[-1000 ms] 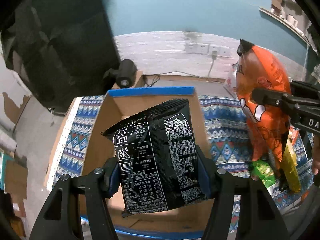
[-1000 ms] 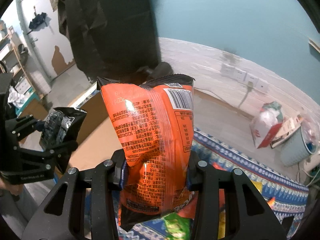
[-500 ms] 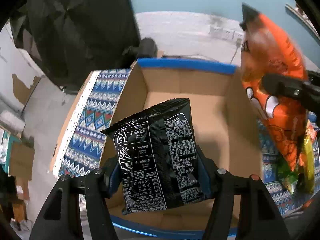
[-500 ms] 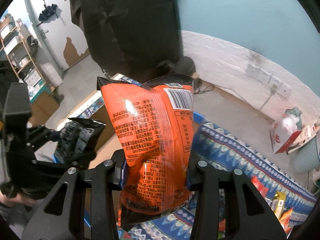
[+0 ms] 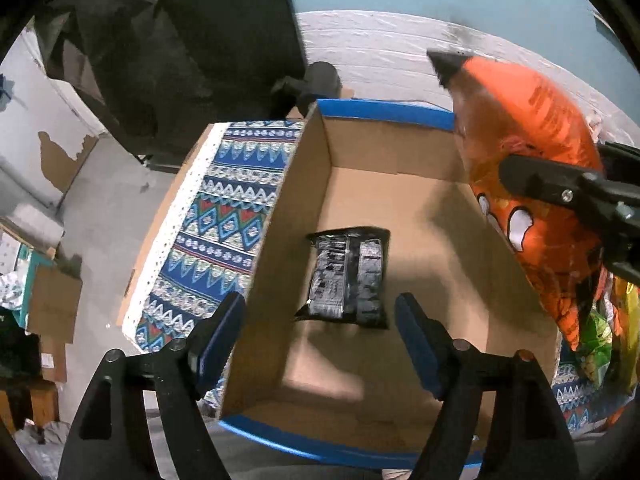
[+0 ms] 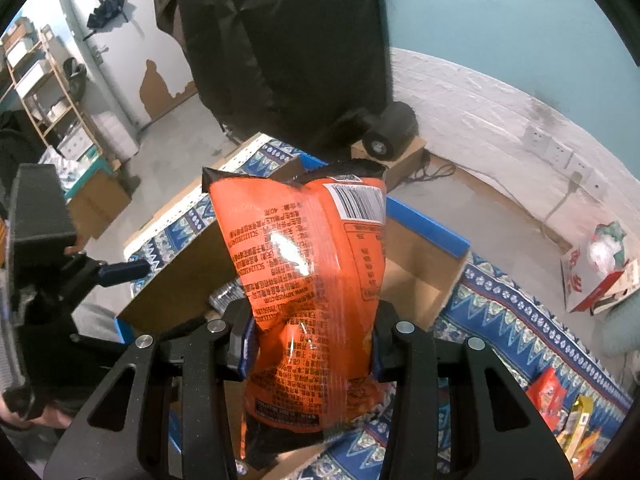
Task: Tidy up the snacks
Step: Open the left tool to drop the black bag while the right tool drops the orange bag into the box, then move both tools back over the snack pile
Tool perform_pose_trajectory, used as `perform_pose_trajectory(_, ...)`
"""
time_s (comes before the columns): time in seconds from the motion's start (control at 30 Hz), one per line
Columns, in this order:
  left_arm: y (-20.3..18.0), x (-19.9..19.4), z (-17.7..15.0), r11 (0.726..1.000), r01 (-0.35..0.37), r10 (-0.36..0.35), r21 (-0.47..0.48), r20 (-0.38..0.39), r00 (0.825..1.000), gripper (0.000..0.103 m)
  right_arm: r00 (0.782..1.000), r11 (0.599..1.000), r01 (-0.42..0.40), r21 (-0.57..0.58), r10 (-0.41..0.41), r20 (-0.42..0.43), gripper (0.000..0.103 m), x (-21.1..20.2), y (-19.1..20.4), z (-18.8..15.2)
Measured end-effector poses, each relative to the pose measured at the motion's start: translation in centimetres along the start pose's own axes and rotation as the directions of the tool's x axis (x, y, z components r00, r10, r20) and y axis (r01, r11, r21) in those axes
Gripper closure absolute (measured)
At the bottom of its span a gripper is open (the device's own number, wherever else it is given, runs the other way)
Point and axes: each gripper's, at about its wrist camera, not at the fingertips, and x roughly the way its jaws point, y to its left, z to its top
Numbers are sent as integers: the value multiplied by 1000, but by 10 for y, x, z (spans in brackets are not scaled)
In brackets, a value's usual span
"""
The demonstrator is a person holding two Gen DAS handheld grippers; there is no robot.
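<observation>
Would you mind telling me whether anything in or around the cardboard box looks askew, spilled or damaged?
Nothing stands out. The black snack packet lies flat and unopened on the floor of the cardboard box, a little off square. The orange snack bag is intact, clamped in the right gripper. No spills show.
</observation>
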Motion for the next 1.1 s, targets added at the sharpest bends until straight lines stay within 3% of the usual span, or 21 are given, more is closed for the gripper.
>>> perform_pose_trajectory(0.2, 13, -5, 0, 999, -15, 15, -28, 13, 1000, 25, 1000, 999, 21, -41, -22, -19, 61, 12, 14, 1)
perform_pose_trajectory(0.4, 10, -6, 0, 1000, -13, 14, -19, 15, 1000, 25, 999, 1000, 5, -24, -6, -37, 50, 16, 16, 1)
perform_pose_trajectory(0.6, 3, -12, 2, 1000, -2, 2, -6, 27, 1000, 24, 1000, 1000, 5, -22, -5, -1, 37, 1, 17, 2)
perform_pose_trajectory(0.77, -8, -15, 3, 1000, 18, -19, 17, 31, 999, 24, 1000, 1000, 26, -5, -26, 0, 32, -13, 8, -2)
perform_pose_trajectory(1.1, -53, -30, 4, 991, 96, -100, 89, 39, 994, 23, 996, 996, 88, 30, -88, -4, 30, -50, -31, -27)
